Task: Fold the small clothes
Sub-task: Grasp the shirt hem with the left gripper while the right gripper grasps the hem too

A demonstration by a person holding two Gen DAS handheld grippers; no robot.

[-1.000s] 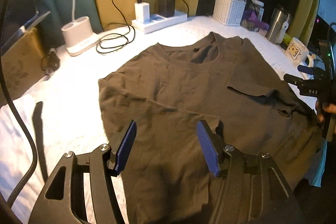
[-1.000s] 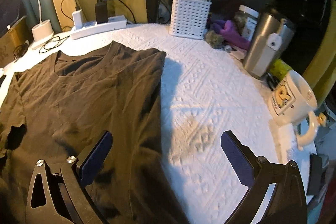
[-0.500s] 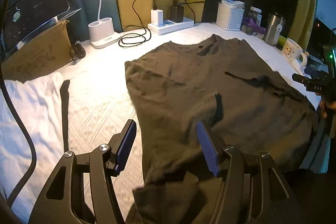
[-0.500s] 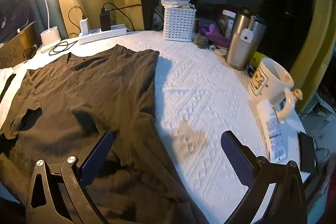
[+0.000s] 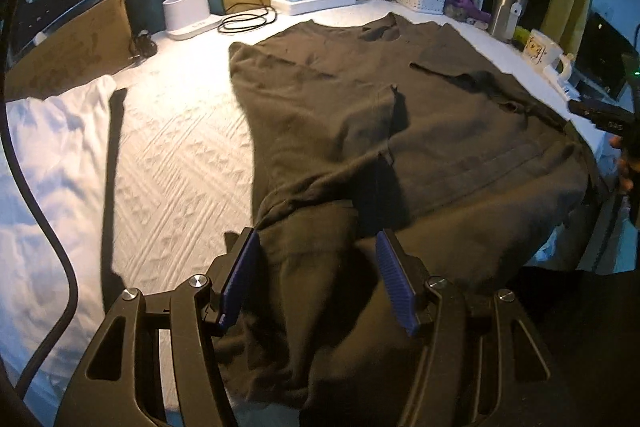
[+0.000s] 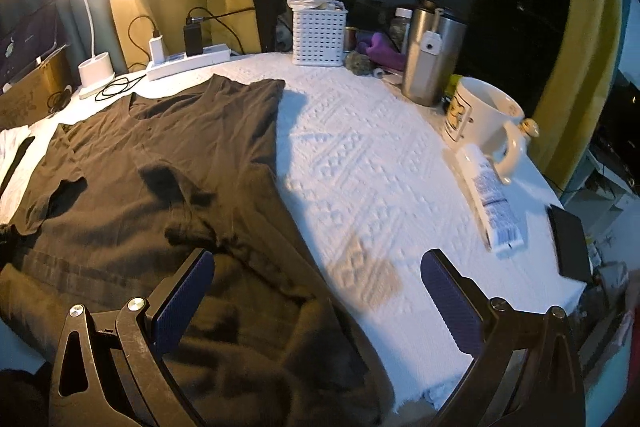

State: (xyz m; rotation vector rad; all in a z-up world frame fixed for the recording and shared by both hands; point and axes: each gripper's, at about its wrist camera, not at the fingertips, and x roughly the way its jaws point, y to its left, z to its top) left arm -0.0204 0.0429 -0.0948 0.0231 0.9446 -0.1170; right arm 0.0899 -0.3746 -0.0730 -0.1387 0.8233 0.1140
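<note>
Both grippers drawn back toward near table edge since earlier frames; more hem in view. Shirt (image 5: 400,131), dark olive, soft, wrinkled, flat on white embossed cloth (image 6: 360,163), hem bunched, draping off edge. Left gripper (image 5: 316,279) parted, fabric between ribbed blue pads, not pinched. Right gripper (image 6: 316,303) wide, empty. Ceramic mug (image 6: 480,119), steel tumbler (image 6: 428,55) alongside.

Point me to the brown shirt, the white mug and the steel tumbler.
brown shirt (image 6: 160,163): right wrist view, on the chest.
white mug (image 6: 482,119): right wrist view, on the outer wall.
steel tumbler (image 6: 430,67): right wrist view, on the body.
</note>
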